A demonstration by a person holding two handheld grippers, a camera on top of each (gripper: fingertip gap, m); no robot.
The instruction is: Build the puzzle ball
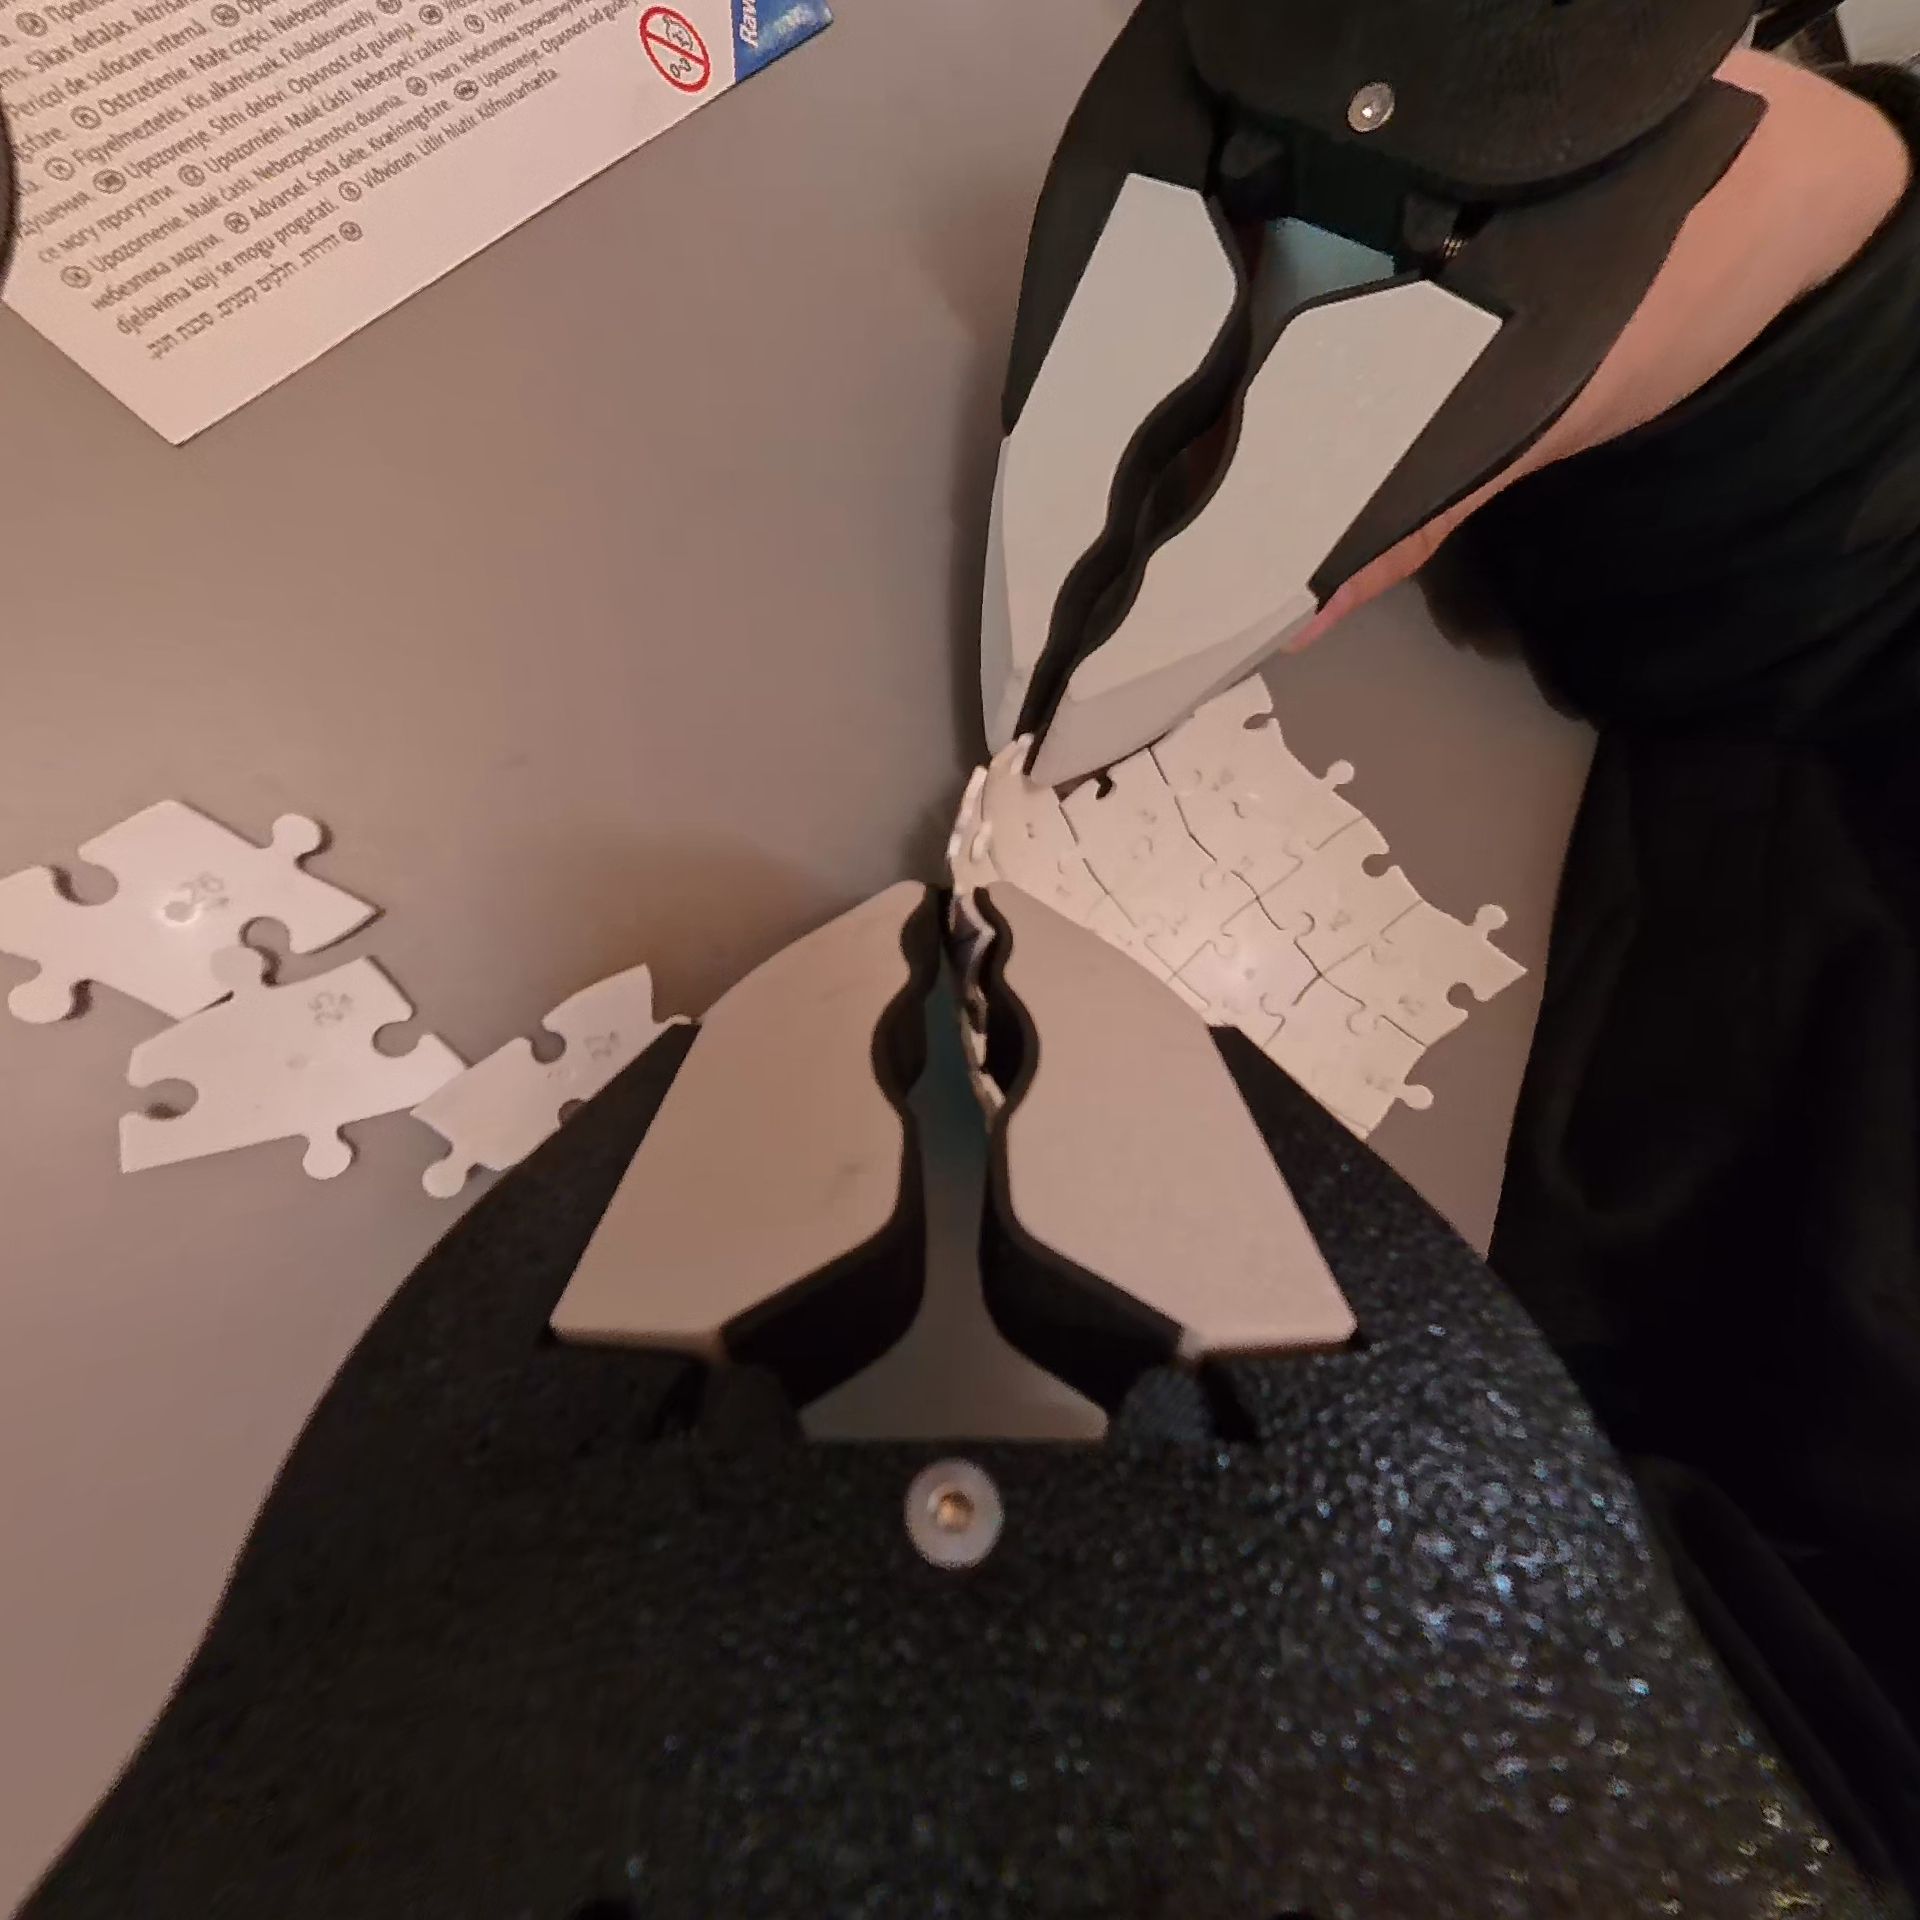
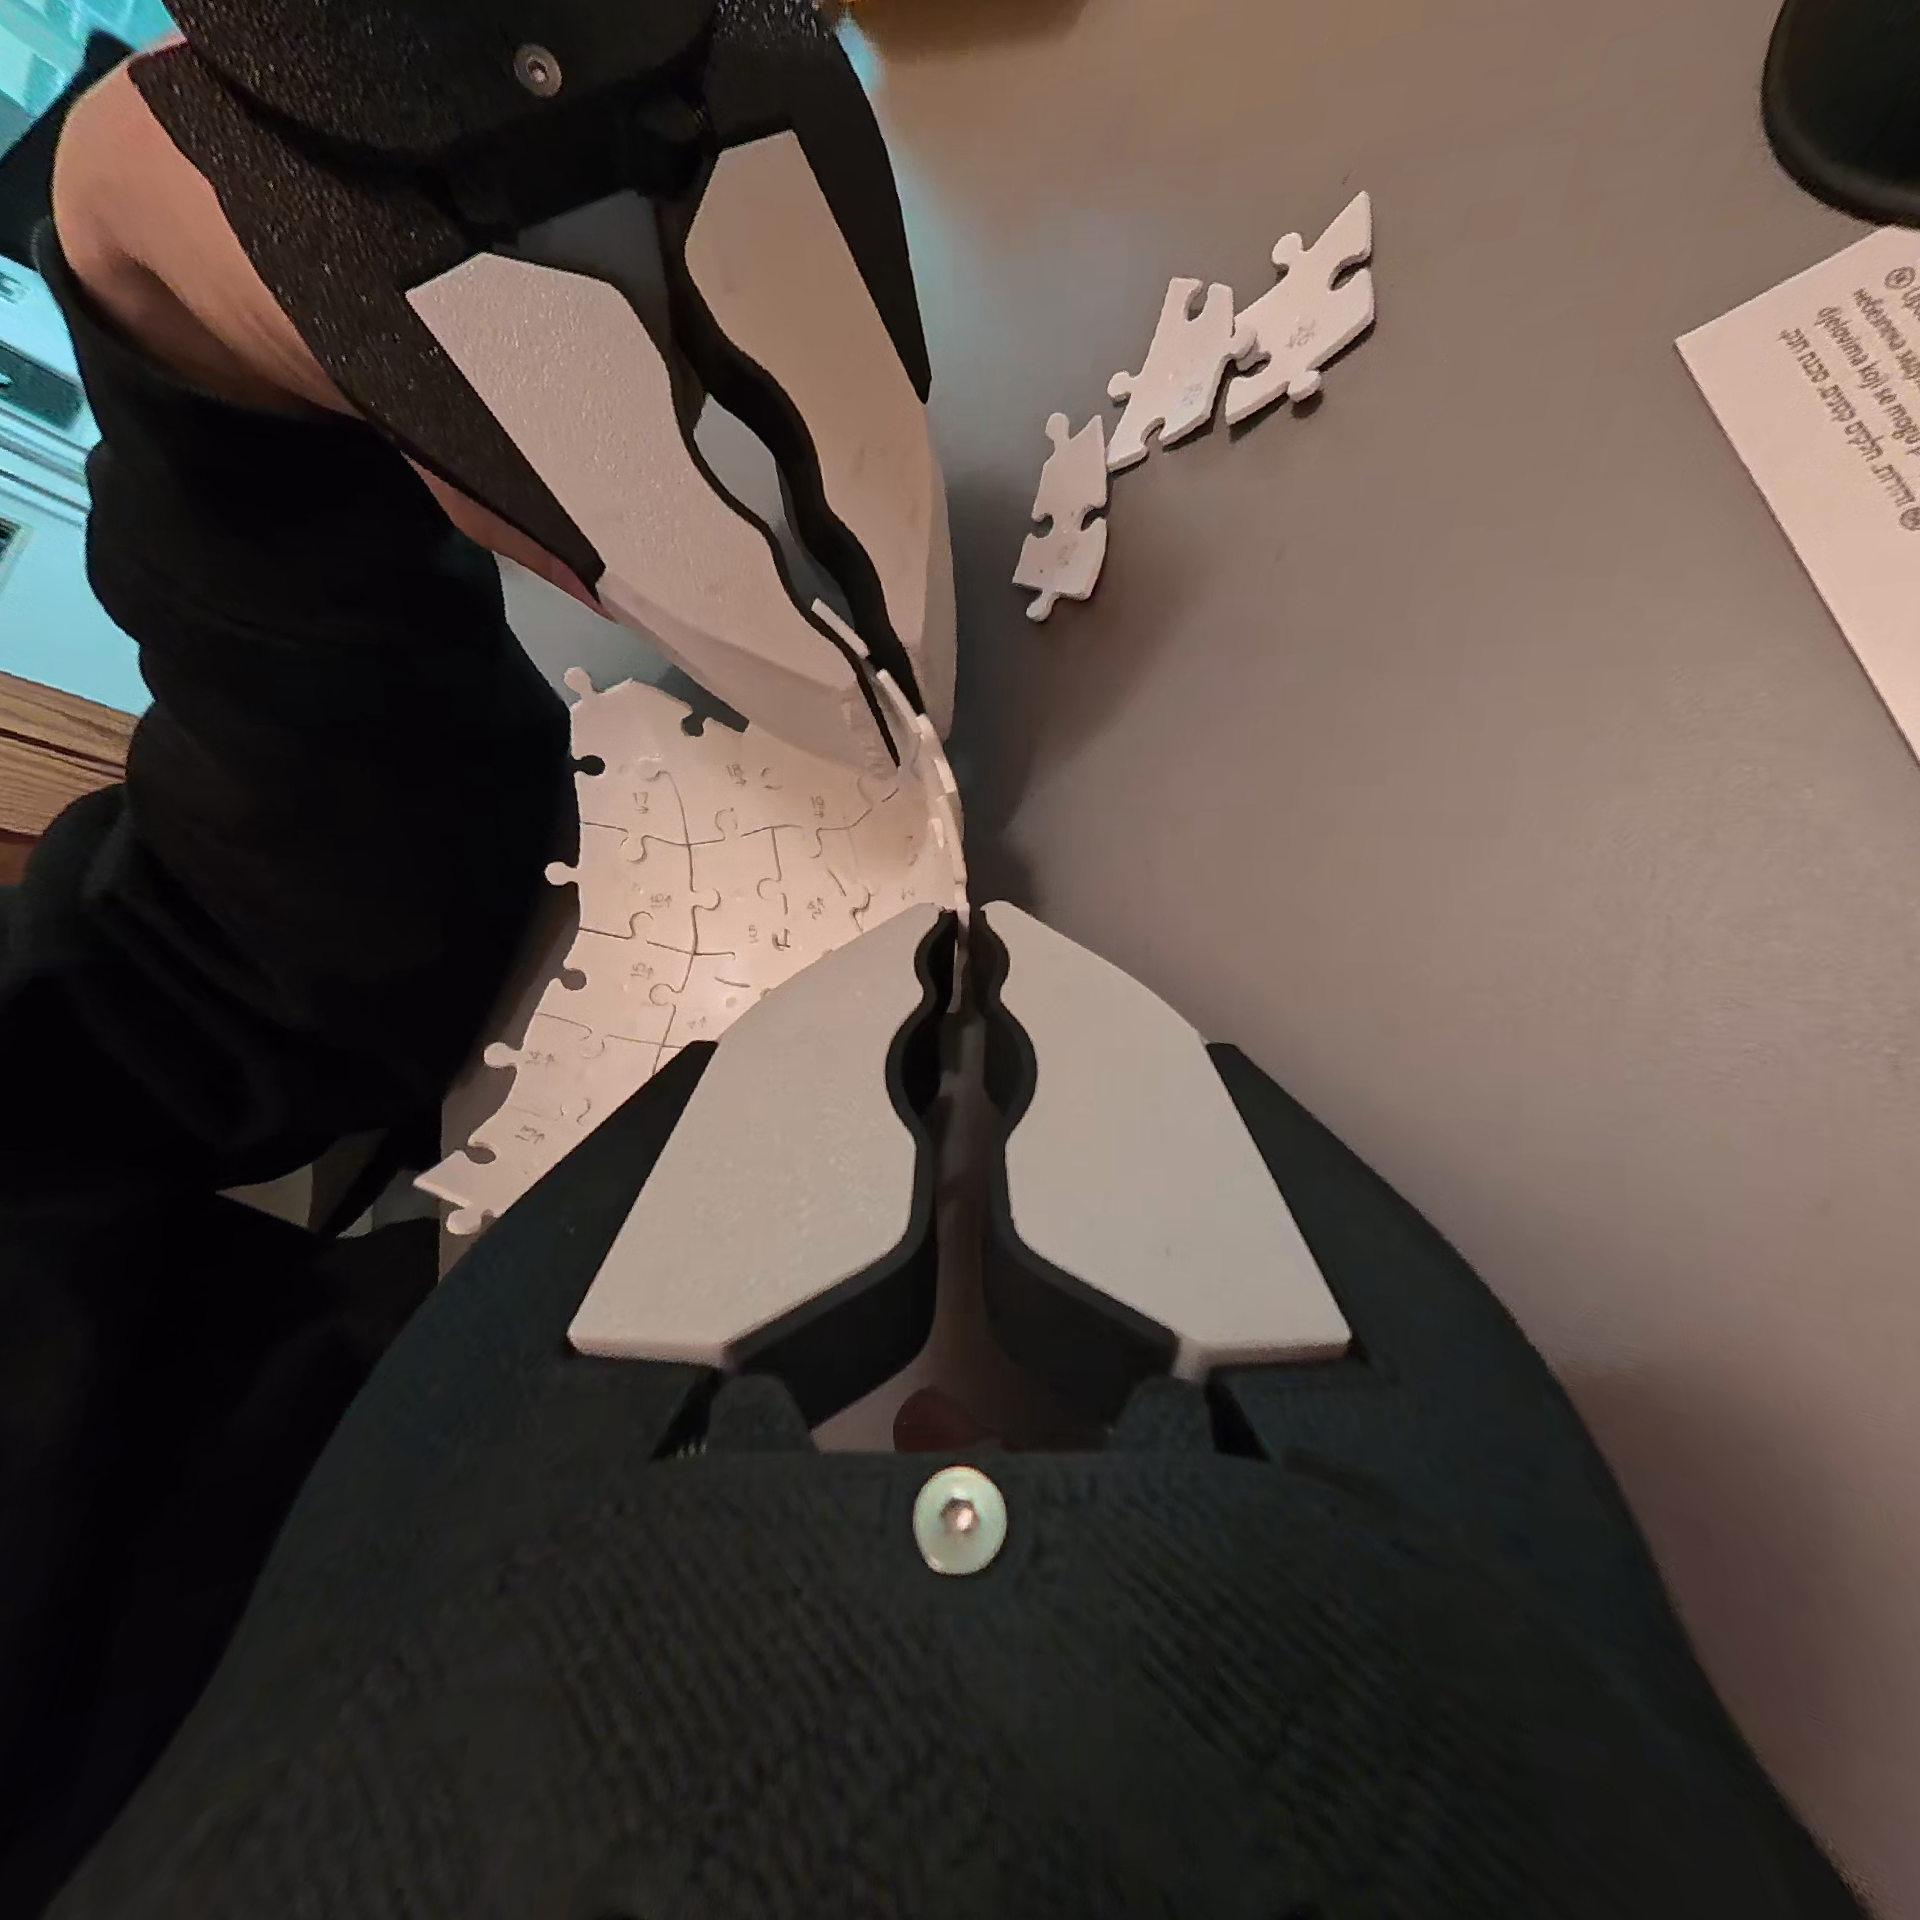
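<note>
A curved white shell of joined puzzle pieces (image 1: 1247,904) is held up off the grey table, its numbered inner side showing in the right wrist view (image 2: 707,883). My left gripper (image 1: 961,906) is shut on one edge of the shell. My right gripper (image 2: 966,914) is shut on the same edge a little further along. Each gripper also shows in the other's view, the right (image 1: 1023,758) and the left (image 2: 894,717), tips close together. Three loose white pieces (image 1: 281,1060) lie flat on the table to the side (image 2: 1174,364).
A white printed sheet (image 1: 364,187) lies on the grey table (image 1: 623,623) beyond the loose pieces; it also shows in the right wrist view (image 2: 1818,468). A dark rounded object (image 2: 1849,104) sits at the far corner. A person's black sleeves and body (image 1: 1714,935) are close behind the shell. My left and right fingertips are right by each other.
</note>
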